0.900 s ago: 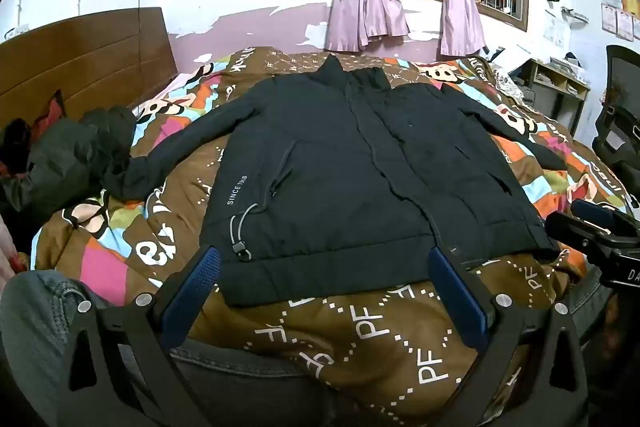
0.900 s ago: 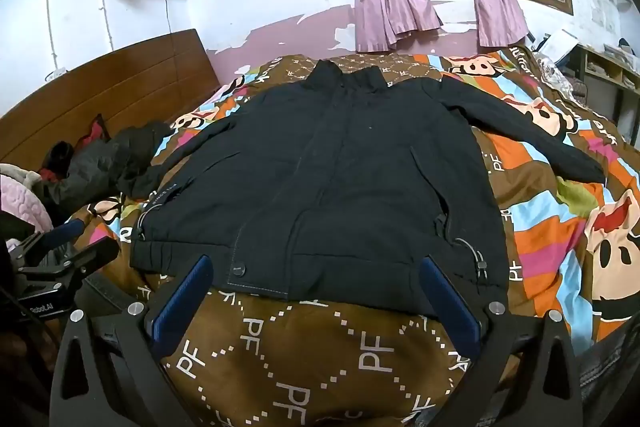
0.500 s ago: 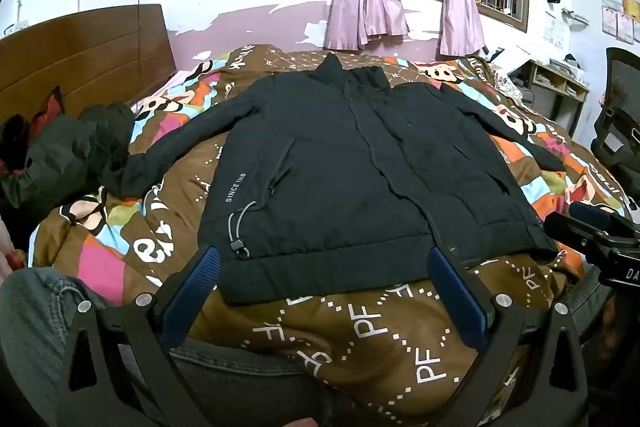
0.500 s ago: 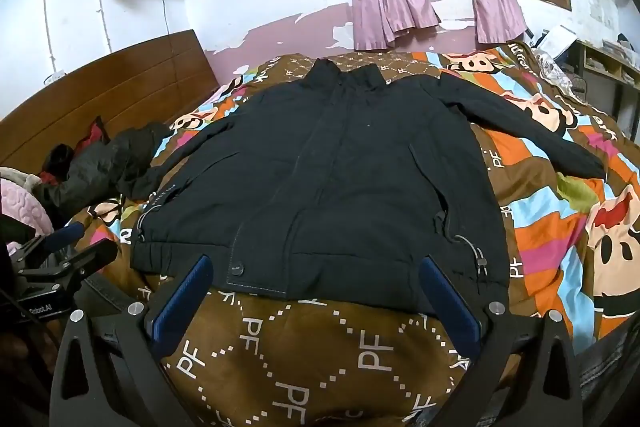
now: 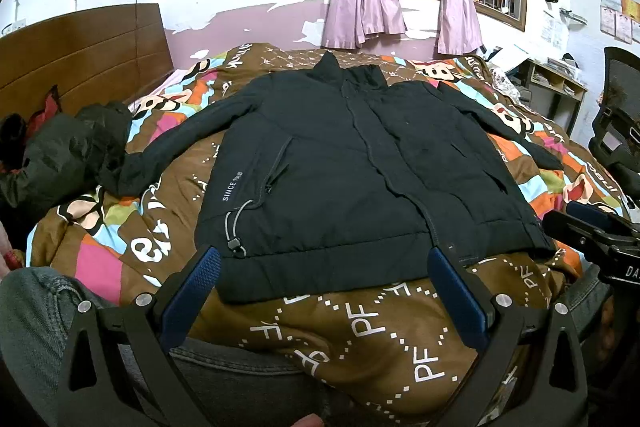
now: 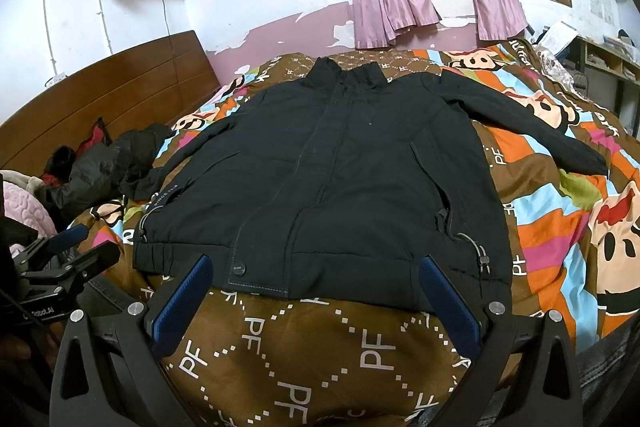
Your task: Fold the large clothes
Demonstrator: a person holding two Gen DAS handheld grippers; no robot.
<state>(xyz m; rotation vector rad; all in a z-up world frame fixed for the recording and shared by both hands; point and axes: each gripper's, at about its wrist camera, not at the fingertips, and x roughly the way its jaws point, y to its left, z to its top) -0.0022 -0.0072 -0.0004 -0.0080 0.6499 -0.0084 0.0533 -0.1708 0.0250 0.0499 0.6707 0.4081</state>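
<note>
Bed scene, going left to right. At 9 o'clock of the left wrist view, a crumpled dark garment [image 5: 76,147] lies by the wooden headboard [image 5: 80,55], touching the cuff of the jacket's outstretched sleeve.

Centre: black jacket [image 5: 360,167] lies flat, front up, closed, on the patterned quilt [image 5: 360,331]; collar at 12 o'clock, hem nearest the person, both sleeves spread out to the sides.

Left gripper [image 5: 324,291]: jaws fully spread, nothing between them, hovering just short of the hem at 6 o'clock.

Right gripper [image 6: 316,299]: likewise wide open and empty, near the hem's snap button [image 6: 239,269].

At 3 o'clock of the left wrist view: desk and chair [image 5: 620,131].

Progress, judged: jacket is spread out ready; no fold made. Sleeves and body all remain.
</note>
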